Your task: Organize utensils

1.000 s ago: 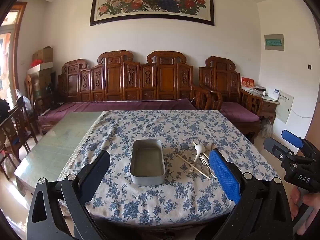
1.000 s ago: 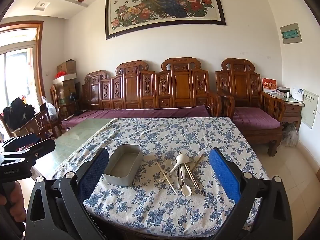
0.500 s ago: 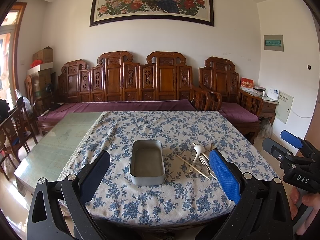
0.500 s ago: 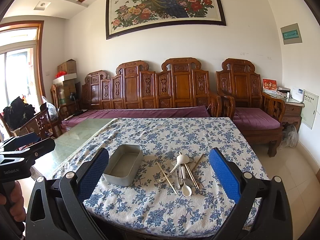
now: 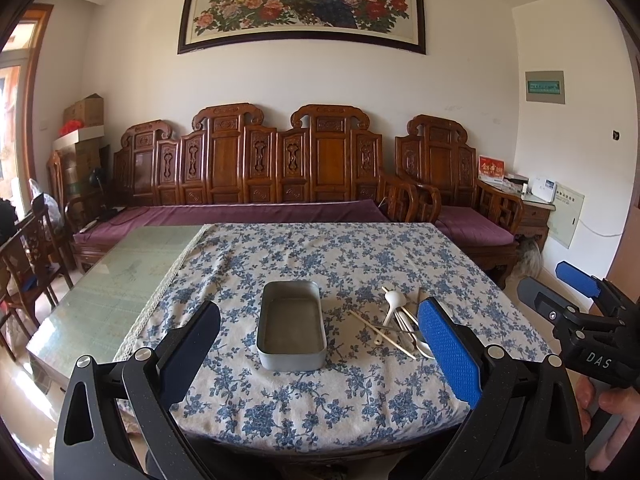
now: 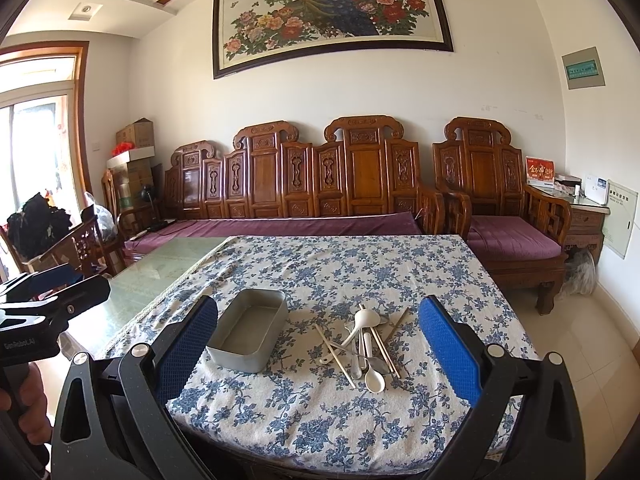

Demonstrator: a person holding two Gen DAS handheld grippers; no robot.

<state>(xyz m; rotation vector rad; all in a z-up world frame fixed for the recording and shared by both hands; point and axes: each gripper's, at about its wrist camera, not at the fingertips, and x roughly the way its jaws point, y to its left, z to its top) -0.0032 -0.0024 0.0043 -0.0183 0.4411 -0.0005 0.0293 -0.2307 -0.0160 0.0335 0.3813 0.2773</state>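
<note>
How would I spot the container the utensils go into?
On the blue floral tablecloth, look left of the heap of spoons and chopsticks. The metal tin lies there: grey, rectangular with rounded corners, open-topped, empty, and the only container on the cloth.

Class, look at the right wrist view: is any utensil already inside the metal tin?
No, the metal tin is empty; the utensils lie piled on the tablecloth beside it.

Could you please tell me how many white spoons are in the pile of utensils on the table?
2, possibly more hidden. One white spoon lies at the near end of the pile, bowl toward the camera; the other white spoon rests at the far end, propped on the chopsticks.
</note>
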